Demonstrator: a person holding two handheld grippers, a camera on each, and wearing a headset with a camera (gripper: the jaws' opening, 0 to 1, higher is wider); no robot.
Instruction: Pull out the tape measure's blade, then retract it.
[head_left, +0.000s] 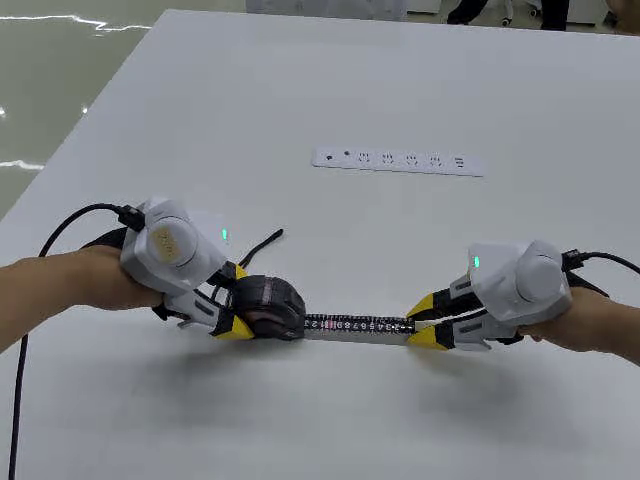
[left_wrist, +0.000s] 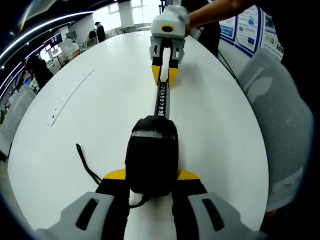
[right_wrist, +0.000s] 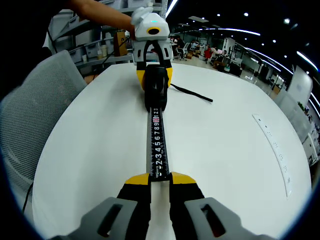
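Across the broad white worktop, the left grey-and-white tool with yellow tips is clamped around the black, rounded tape measure case, which sits near the front edge. To the right of the case, the matching right tool is pinched narrow on the blade's end. Well beyond the case lies a long white power strip. A numbered steel blade stretches straight from the case to that right tool. A thin black wrist strap trails off behind the case.
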